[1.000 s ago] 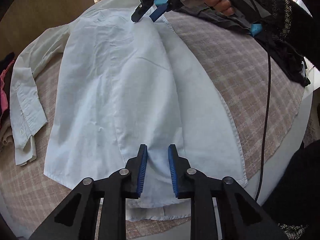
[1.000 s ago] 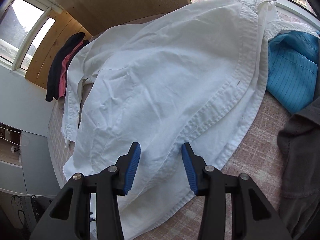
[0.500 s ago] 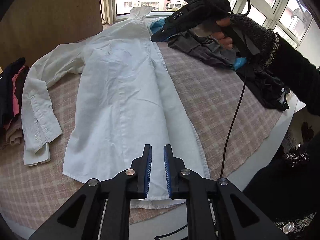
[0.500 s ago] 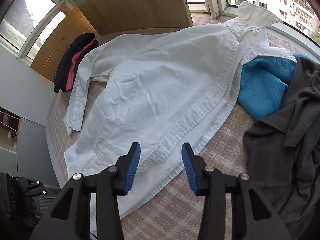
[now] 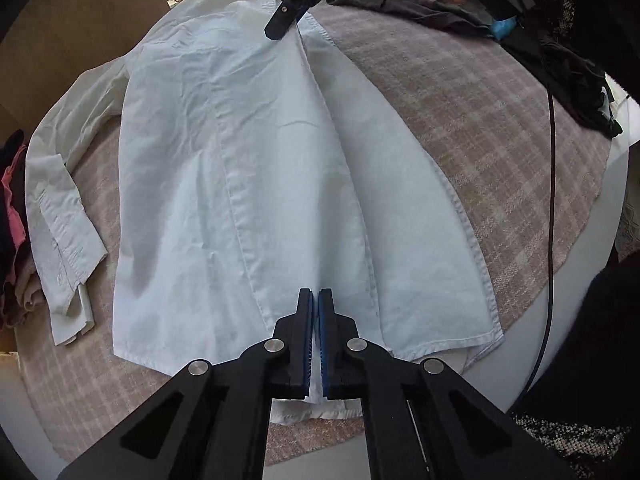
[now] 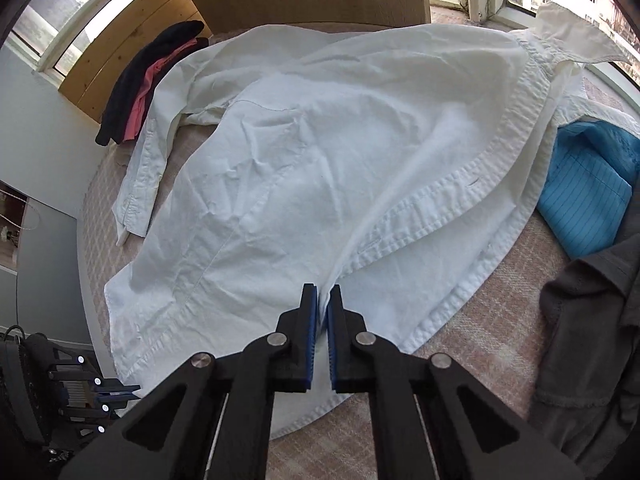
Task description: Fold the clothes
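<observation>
Both grippers pinching the white shirt (image 5: 280, 168) on the checked cloth (image 5: 500, 128).
Left gripper (image 5: 314, 312) clamped at hem, right gripper (image 6: 322, 312) on placket fabric; right panel folded in, left sleeve (image 5: 56, 208) and remaining folds pending.

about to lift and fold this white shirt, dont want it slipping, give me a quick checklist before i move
1. Left gripper shut on the white shirt near the hem: ok.
2. Right gripper shut on the button placket: ok, fabric bunches between the pads.
3. Both layers caught in each pinch: cannot tell.
4. Left sleeve lying flat: not ok, it is folded back on itself at the cuff.
5. Blue garment out from under the shirt: not ok, the shirt's edge overlaps it.
6. Cable off the shirt: ok, it runs beside it.
</observation>
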`<state>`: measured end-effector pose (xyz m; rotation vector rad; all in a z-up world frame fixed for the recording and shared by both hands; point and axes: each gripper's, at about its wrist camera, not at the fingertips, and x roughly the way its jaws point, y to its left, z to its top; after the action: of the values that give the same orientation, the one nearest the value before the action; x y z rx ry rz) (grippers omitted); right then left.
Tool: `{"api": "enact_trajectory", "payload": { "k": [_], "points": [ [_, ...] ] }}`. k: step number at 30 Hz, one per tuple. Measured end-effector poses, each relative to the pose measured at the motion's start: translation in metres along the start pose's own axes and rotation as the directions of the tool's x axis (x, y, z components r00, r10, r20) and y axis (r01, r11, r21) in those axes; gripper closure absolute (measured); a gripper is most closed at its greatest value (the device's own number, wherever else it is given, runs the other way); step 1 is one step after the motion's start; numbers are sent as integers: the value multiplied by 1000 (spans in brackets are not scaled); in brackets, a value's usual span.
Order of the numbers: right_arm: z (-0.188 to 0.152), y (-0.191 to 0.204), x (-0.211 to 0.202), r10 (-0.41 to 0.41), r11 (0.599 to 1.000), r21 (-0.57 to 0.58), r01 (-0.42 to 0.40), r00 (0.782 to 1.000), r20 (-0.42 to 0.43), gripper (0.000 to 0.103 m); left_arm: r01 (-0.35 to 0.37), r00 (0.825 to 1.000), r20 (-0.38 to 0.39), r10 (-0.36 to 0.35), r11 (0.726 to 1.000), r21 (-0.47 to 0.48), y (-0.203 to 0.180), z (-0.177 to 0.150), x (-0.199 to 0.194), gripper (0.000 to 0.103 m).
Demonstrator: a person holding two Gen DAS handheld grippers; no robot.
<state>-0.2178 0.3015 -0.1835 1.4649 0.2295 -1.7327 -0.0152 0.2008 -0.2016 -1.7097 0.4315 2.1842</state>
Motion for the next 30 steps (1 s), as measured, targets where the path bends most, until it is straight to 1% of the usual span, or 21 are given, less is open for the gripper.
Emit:
{"api": "enact_trajectory", "payload": {
  "k": [3,5,7,9,10,11,12,13,14,15,16,17,18,19,20,23,25,27,30],
  "points": [
    [6,6,-19,-25,999,-32,25,1000,5,98,89,994,66,-85,995,-51,13,-1,-25,101],
    [9,13,-29,-76,994,-76,76,997,5,98,166,980,121,-156,983,-80,19,-1,-42,101],
    [13,19,-34,-121,986,-119,118,993,-14,98,252,957,178,-231,962,-104,23,-1,-59,101],
    [16,23,-33,-170,974,-155,163,985,-34,98,348,923,212,-320,931,-109,22,2,-66,101],
    [16,22,-27,-201,967,-172,190,978,-52,95,384,908,225,-353,917,-111,21,3,-67,100],
    [15,21,-19,-222,961,-180,208,973,-60,91,420,891,237,-386,901,-112,20,3,-68,92],
    [12,18,-8,-242,956,-184,227,968,-66,75,405,900,219,-377,909,-99,15,5,-63,84],
    [8,16,0,-270,949,-191,251,960,-79,65,351,924,192,-330,932,-87,9,6,-56,64],
    [4,14,7,-299,940,-198,277,950,-92,65,286,949,161,-271,955,-81,5,5,-48,54],
    [0,13,4,-304,938,-196,285,950,-75,65,237,966,127,-227,969,-71,2,3,-40,54],
    [-4,12,-1,-305,937,-192,290,951,-52,65,201,975,105,-194,978,-62,1,-1,-36,54],
    [-8,12,-10,-298,940,-178,290,954,-23,65,162,982,102,-156,985,-58,4,-8,-38,54],
    [-13,13,-20,-281,947,-162,279,960,9,65,124,988,101,-118,991,-54,7,-15,-39,54],
    [-19,14,-29,-263,953,-147,266,964,42,65,106,990,103,-97,991,-81,19,-24,-41,53],
    [-25,18,-34,-226,963,-138,231,973,56,65,89,991,105,-78,990,-109,32,-33,-43,52],
    [-47,37,-25,-142,975,-169,142,990,13,65,44,995,100,-25,980,-196,70,-56,-43,51],
    [-62,50,-17,-129,976,-179,125,992,-14,65,22,996,85,0,967,-256,94,-66,-36,51],
    [-78,63,-13,-106,979,-178,97,994,-41,65,13,997,80,6,972,-235,101,-68,-26,51],
    [-105,71,-14,-12,993,-122,0,995,-95,65,-18,998,59,28,988,-154,99,-64,-11,51]
  ]
}}
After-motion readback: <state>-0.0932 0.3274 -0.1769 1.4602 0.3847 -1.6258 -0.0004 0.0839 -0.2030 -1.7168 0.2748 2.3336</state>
